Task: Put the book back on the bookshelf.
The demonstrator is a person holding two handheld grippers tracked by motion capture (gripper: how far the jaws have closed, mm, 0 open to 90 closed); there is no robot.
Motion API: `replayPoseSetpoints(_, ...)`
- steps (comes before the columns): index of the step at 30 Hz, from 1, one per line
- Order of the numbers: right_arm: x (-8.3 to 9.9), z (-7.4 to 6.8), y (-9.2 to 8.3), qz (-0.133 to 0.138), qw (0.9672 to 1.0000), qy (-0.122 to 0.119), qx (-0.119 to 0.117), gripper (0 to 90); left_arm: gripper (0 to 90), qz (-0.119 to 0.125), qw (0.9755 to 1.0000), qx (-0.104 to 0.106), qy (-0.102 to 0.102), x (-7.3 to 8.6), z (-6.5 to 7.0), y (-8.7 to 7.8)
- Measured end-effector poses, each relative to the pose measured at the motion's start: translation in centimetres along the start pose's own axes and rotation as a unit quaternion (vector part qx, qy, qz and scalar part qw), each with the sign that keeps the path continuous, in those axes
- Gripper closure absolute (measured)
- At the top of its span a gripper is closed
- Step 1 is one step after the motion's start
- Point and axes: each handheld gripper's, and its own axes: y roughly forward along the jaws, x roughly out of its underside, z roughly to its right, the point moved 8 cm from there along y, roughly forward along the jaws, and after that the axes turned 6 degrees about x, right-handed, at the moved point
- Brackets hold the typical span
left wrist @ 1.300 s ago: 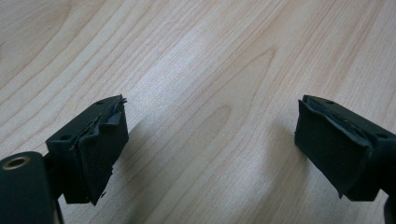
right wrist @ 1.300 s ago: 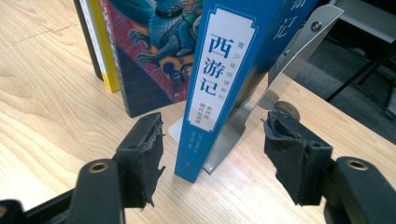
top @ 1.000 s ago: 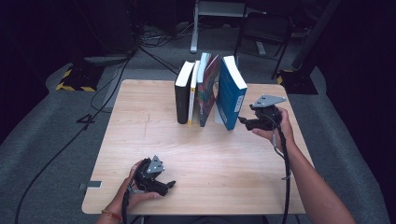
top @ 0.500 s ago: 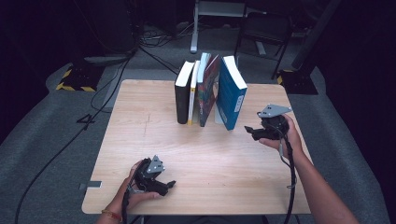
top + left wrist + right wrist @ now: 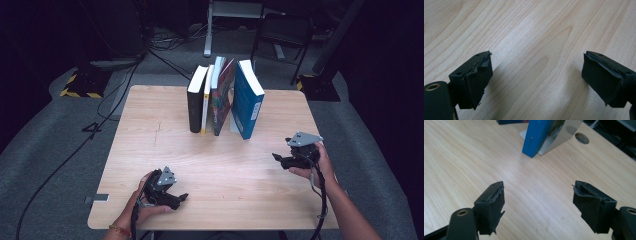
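— How many books were counted on the bench [image 5: 150, 125]?
— Four were seen upright toward twelve o'clock: a black book [image 5: 196, 100], a yellow-spined book [image 5: 206, 102], a patterned book [image 5: 223, 97] and a blue book [image 5: 248, 100]. The blue one's top was cut off in the right gripper view.
— And the grippers?
— Two. The left hand-held gripper [image 5: 175, 196] at seven o'clock and the right hand-held gripper [image 5: 281, 160] at four o'clock were both spread, nothing grasped.
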Motion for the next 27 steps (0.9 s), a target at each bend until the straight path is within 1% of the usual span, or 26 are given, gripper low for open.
replayPoseSetpoints(3, 1.0, -0.2, -0.3, -0.006, 1.0, -0.004, -0.007, 25.6, 10.0, 0.0, 1.0, 0.0, 0.0, 0.0, 0.0, 0.0)
replayPoseSetpoints(6, 1.9, -0.2, -0.6, -0.008, 0.9999, -0.01, -0.002, 25.5, 10.0, 0.0, 1.0, -0.001, 0.0, 0.0, 0.0, 0.0)
replayPoseSetpoints(8, 2.9, -0.4, -0.7, -0.016, 0.9998, -0.011, -0.009, 25.2, 10.1, 0.0, 1.0, 0.0, 0.0, 0.0, 0.0, 0.0)
replayPoseSetpoints(10, 2.9, -0.4, -0.7, -0.016, 0.9998, -0.011, -0.009, 25.2, 10.1, 0.0, 1.0, -0.001, 0.0, 0.0, 0.0, 0.0)
replayPoseSetpoints(11, 3.9, -0.5, -0.9, -0.016, 0.9997, -0.013, -0.009, 24.9, 10.0, 0.0, 1.0, -0.001, 0.0, 0.0, 0.0, 0.0)
replayPoseSetpoints(12, 3.9, -0.5, -0.9, -0.016, 0.9997, -0.013, -0.009, 24.9, 10.1, 0.0, 1.0, -0.001, 0.0, 0.0, 0.0, 0.0)
replayPoseSetpoints(13, 4.5, -0.7, -0.9, -0.017, 0.9996, -0.012, -0.018, 24.5, 10.1, 0.0, 1.0, -0.001, 0.0, 0.0, 0.0, 0.0)
replayPoseSetpoints(14, 5.0, -0.9, -1.0, -0.022, 0.9992, -0.014, -0.031, 24.3, 10.1, 0.0, 1.0, 0.0, 0.0, 0.0, 0.0, 0.0)
replayPoseSetpoints(17, 6.0, -1.1, -1.1, -0.024, 0.9986, -0.022, -0.042, 24.1, 10.0, 0.0, 1.0, 0.0, 0.0, 0.0, 0.0, 0.0)
replayPoseSetpoints(18, 6.3, -1.2, -1.2, -0.021, 0.9987, -0.021, -0.042, 23.9, 10.0, 0.0, 1.0, 0.0, 0.0, 0.0, 0.0, 0.0)
replayPoseSetpoints(19, 6.3, -1.2, -1.2, -0.021, 0.9987, -0.021, -0.042, 23.9, 10.0, 0.0, 1.0, 0.0, 0.0, 0.0, 0.0, 0.0)
replayPoseSetpoints(21, 7.2, -1.4, -1.2, -0.023, 0.9987, -0.007, -0.045, 24.2, 10.0, 0.0, 1.0, 0.0, 0.0, 0.0, 0.0, 0.0)
replayPoseSetpoints(23, 8.1, -1.5, -1.0, -0.026, 0.999, -0.004, -0.036, 24.7, 10.0, 0.0, 1.0, 0.0, 0.0, 0.0, 0.0, 0.0)
replayPoseSetpoints(25, 9.0, -2.0, -0.9, -0.03, 0.9985, -0.005, -0.044, 24.7, 10.2, 0.0, 1.0, -0.001, 0.0, 0.0, 0.0, 0.0)
replayPoseSetpoints(27, 9.7, -2.1, -1.0, -0.032, 0.9984, -0.004, -0.046, 24.1, 10.3, 0.0, 1.0, -0.001, 0.001, 0.0, 0.0, 0.0)
